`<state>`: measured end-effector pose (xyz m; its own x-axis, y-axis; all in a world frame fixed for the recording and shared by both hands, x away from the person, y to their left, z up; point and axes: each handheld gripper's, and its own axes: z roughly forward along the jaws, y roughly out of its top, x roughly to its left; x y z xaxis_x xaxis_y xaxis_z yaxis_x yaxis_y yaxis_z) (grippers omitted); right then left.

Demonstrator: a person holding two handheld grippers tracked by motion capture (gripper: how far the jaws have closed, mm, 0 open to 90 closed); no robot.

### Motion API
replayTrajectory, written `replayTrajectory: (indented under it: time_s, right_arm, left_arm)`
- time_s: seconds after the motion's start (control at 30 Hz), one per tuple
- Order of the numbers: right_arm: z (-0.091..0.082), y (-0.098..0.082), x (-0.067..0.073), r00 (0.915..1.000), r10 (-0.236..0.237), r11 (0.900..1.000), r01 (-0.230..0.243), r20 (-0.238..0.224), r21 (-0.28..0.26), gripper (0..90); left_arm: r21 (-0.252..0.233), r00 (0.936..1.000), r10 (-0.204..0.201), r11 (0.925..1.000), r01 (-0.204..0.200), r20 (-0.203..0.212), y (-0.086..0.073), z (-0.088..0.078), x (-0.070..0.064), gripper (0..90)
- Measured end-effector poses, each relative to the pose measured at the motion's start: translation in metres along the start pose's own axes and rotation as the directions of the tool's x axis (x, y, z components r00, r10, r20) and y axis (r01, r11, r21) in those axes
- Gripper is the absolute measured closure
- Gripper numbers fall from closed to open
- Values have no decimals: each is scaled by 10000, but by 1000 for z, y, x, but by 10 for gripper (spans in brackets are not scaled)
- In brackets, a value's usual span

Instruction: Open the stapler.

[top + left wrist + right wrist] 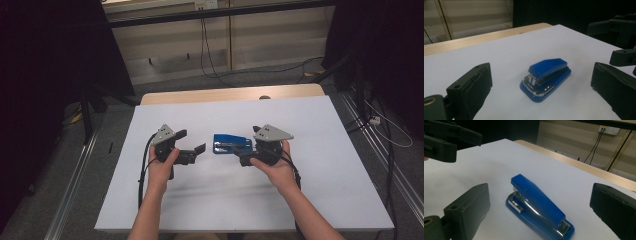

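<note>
While the blue stapler (pixel 232 143) lies untouched mid-desk, both the left gripper (pixel 192 145) and right gripper (pixel 240 150) flank it, jaws wide and empty; grasping remains.

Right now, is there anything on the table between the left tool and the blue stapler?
No. In the high view, only bare white table top separates the left tool from the blue stapler.

Dim room with dark edges; the white table (pixel 320 150) is the brightest area. The stapler (pixel 545 78) casts only a soft shadow, its chrome glints. Nearby tongs look slightly blurred.
</note>
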<state>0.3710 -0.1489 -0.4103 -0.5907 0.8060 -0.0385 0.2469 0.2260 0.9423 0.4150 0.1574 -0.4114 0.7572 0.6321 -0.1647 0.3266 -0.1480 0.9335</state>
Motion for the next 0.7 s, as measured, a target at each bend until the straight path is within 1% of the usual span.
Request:
replayTrajectory:
  time_s: [0.03, 0.1, 0.13, 0.17, 0.23, 0.37, 0.43, 0.53, 0.63, 0.7]
  right_arm:
    - [3, 1, 0, 10000, -1, 10000, 1, 14, -7, 22]
    - [8, 3, 1, 10000, -34, 10000, 34, -13, 34, 21]
    - [12, 4, 2, 10000, -51, 10000, 51, -53, 73, 24]
    - [19, 5, 4, 9998, -177, 9996, 178, -75, 197, 30]
    - [21, 4, 4, 9997, -234, 9994, 235, -66, 261, 32]
    - [37, 3, 6, 9988, -464, 9970, 472, -134, 615, 60]
    - [46, 3, 4, 9979, -568, 9953, 590, -298, 764, 71]
    - [57, 4, 2, 9962, -770, 9923, 806, -417, 938, 73]
    - [68, 5, -2, 9951, -678, 9916, 751, -720, 1052, 89]
    - [73, 6, -5, 9932, -552, 9914, 667, -1022, 1123, 106]
  left_arm:
    - [13, 9999, -69, 10000, 69, -124, 0, 0, 1, 36]
    - [68, 9999, -88, 9999, 89, -140, -1, 2, 1, 34]
    - [175, 10000, 7, 9998, -5, -97, -2, 3, 1, 35]
    - [250, 9999, 56, 9997, -53, -106, -3, 6, 0, 36]
    - [311, 9999, 59, 9995, -56, -110, -4, 7, 1, 36]
    - [624, 9996, 152, 9980, -138, -223, -5, 5, 5, 37]
    - [707, 9996, 174, 9974, -159, -205, -6, 4, 7, 37]
    - [803, 9993, 270, 9965, -247, -269, -7, 3, 8, 37]
    - [915, 9991, 340, 9953, -314, -267, -7, 3, 9, 37]
    - [951, 9987, 385, 9949, -352, -328, -8, 4, 10, 37]
